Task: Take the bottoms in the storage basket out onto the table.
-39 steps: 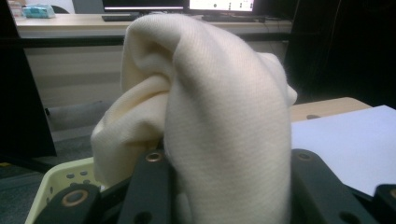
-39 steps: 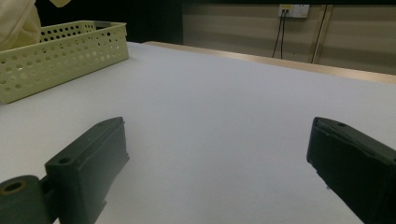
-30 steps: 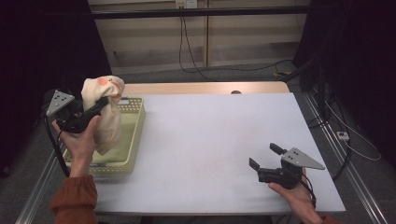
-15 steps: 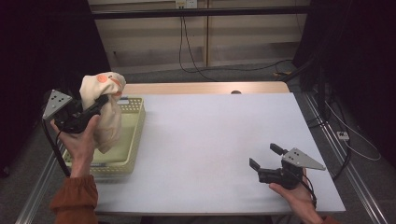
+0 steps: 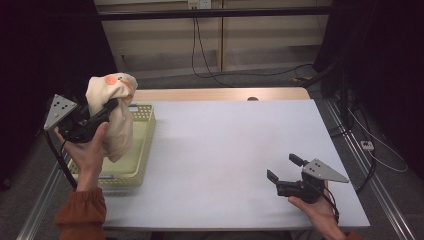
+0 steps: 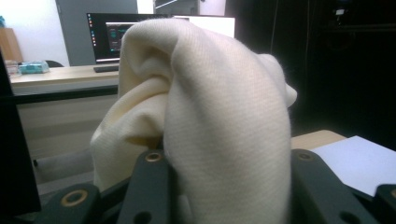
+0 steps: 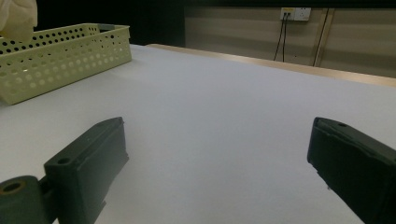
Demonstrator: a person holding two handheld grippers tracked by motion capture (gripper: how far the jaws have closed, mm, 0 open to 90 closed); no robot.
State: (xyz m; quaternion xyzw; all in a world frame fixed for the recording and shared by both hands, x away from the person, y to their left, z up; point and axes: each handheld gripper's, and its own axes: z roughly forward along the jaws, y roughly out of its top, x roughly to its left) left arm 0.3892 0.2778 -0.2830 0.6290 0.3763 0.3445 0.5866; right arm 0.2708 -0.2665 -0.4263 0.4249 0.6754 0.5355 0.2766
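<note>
My left claw (image 5: 111, 106) sits at the upper left of the high view, raised above the surface (image 5: 225, 150), its jaws clamped on a cream cloth (image 5: 112, 112). The cloth bunches up over the jaws and hangs down in front of the basket (image 5: 142, 150); there is an orange patch on its top fold. In the left gripper view the cloth (image 6: 210, 116) fills the space between my two jaws and bulges up over them, with a monitor (image 6: 105, 37) on a desk far behind at the upper left.

My right claw (image 5: 284, 172) is at the lower right of the high view, low over the surface, jaws spread wide with nothing between them. In the right gripper view I see bare white surface (image 7: 224, 116) between the jaws and the perforated yellow-green basket (image 7: 60, 56) at the upper left, a corner of cloth (image 7: 16, 18) above it.
</note>
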